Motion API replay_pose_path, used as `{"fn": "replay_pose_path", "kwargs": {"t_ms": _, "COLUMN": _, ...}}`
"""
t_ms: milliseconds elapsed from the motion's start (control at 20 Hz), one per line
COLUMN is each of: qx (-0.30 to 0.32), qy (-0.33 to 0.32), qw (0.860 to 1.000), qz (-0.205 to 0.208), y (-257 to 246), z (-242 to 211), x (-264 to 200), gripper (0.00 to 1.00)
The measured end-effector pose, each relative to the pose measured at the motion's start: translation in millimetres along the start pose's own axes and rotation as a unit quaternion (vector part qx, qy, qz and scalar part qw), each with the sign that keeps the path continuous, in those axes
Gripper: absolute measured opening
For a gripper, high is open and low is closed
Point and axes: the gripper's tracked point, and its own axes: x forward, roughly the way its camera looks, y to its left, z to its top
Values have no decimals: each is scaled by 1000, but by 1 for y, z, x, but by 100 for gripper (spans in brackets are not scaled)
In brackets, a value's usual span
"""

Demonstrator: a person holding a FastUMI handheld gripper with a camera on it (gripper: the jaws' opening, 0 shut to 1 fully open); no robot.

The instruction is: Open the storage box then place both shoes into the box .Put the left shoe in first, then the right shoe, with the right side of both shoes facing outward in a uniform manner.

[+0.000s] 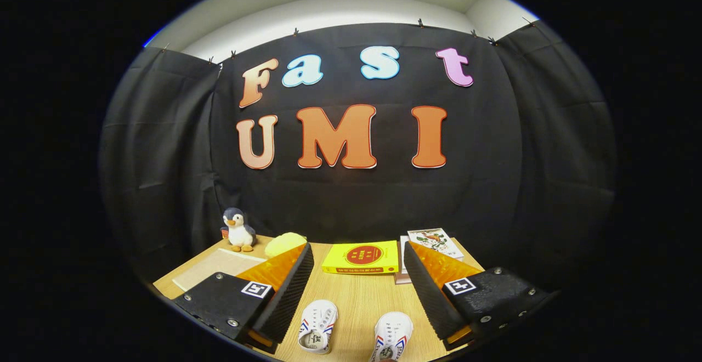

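My gripper [359, 266] stands open above the wooden table [356, 296], nothing between its ribbed black fingers [288, 290]. Two small white shoes with red and blue stripes lie on the table below and between the fingers: one shoe [317, 326] nearer the left finger, the other shoe [392, 343] nearer the right finger. Just beyond the fingertips lies a flat yellow box [362, 258] with a red round mark on its lid, its lid down.
A plush penguin [238, 230] stands at the table's far left corner, with a yellow soft thing [285, 243] beside it. A pale mat [216, 266] lies on the left. Printed cards or books [433, 241] lie right of the yellow box.
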Motion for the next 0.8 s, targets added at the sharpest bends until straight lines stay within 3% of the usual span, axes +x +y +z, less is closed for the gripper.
{"fn": "replay_pose_path", "kwargs": {"t_ms": 800, "qx": 6, "qy": 35, "qw": 999, "qz": 23, "y": 19, "z": -24, "x": 16, "gripper": 99}}
